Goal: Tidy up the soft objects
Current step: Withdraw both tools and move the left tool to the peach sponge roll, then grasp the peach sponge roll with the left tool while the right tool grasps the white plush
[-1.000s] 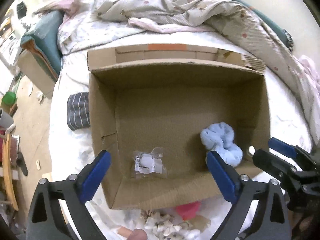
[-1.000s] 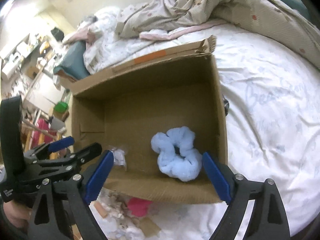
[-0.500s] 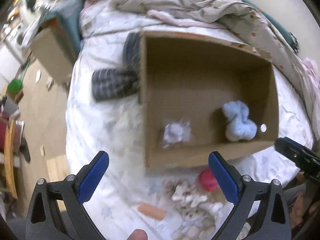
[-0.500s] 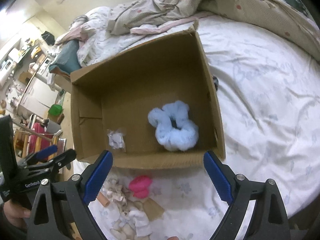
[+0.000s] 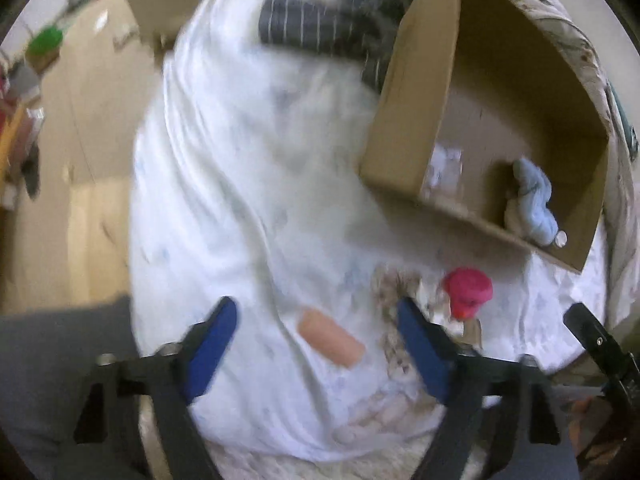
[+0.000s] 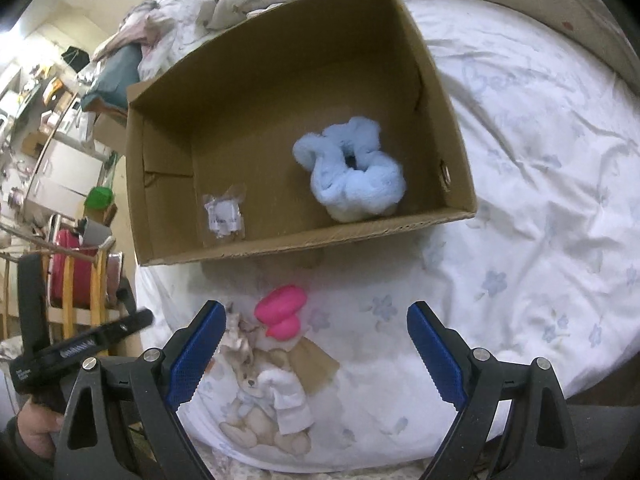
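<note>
Peach-coloured, the small soft roll (image 5: 332, 338) on the bed sheet (image 5: 240, 200) lies between the half-open, empty left tongs (image 5: 316, 354), whose jaws have just been closing, and is best pinched mid-length for the cardboard box (image 6: 460, 184), the right tongs (image 6: 316, 356) being wide open and empty.

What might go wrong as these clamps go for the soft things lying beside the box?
The peach roll sits on loose, rumpled bedsheet, so the left tool, whose jaws have just been closing around nothing, may pinch sheet instead. The pink item lies against the bear print, easy to misjudge. The two tools work close together and could collide.
</note>
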The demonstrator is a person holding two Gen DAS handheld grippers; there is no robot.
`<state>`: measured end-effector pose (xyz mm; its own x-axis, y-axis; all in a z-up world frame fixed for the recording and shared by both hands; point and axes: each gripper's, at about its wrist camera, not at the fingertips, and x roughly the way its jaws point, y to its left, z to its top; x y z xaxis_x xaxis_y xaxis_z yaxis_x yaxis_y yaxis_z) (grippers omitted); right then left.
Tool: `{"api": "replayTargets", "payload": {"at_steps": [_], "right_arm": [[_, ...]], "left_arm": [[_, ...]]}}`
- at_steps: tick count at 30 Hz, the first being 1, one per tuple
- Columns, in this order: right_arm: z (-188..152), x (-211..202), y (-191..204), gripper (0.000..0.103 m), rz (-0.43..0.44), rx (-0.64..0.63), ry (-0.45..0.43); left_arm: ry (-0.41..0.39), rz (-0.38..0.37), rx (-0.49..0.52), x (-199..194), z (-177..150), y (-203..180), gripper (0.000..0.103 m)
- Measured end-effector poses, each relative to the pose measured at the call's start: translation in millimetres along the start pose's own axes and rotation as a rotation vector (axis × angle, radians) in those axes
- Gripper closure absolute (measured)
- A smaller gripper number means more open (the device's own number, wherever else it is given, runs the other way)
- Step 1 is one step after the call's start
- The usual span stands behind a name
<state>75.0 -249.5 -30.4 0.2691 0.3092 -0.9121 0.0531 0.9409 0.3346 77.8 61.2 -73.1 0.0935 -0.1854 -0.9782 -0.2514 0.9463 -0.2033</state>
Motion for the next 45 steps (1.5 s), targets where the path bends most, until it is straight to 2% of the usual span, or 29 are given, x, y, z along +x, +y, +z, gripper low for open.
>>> {"api": "replayTargets", "payload": {"at_steps": [4,5,8,18,20,22,26,32,37,39,42,45], "right_arm": [[-3,4,2,0.005,-0.003,-0.005,0.010],[-4,5,3,0.005,-0.006,-0.009,0.012],[-6,8,2,0.005,-0.012,-0.020,0.022],[-10,8,-1,0.005,0.001,-0.016,0.026],[-9,9,-1,0.005,0.004,-0.018,0.029],[-9,10,1,0.005,0.006,-0.025,0.030],[-10,9,2,0.005,0.013,-0.033,0.028],[-15,6,0,0.005,0.048,-0.029,0.038],[-30,18,0,0.006,0.137,0.002,0.136],[-39,27,5,0.018,0.153,0.000,0.178],[-49,40,14,0.029,0.153,-0.024,0.225],[-59,53,25,0.036,0.131,-0.048,0.262]], "left_arm": [[0.075,-0.075,-0.070,21,-14,1,0.063],[0.080,-0.082,-0.075,24,-16,0,0.065],[0.090,-0.088,-0.078,35,-20,-7,0.065],[0.115,-0.019,-0.048,60,-21,-12,0.066],[0.109,-0.001,-0.031,63,-20,-14,0.080],[0.103,0.016,-0.037,63,-21,-12,0.087],[0.114,0.022,0.003,61,-18,-12,0.096],[0.043,0.002,0.063,24,-16,-20,0.098],[-0.024,-0.014,0.164,-14,-17,-37,0.098],[-0.048,-0.016,0.196,-25,-18,-42,0.098],[-0.068,-0.007,0.220,-31,-22,-38,0.098],[-0.066,-0.007,0.214,-25,-27,-32,0.098]]}}
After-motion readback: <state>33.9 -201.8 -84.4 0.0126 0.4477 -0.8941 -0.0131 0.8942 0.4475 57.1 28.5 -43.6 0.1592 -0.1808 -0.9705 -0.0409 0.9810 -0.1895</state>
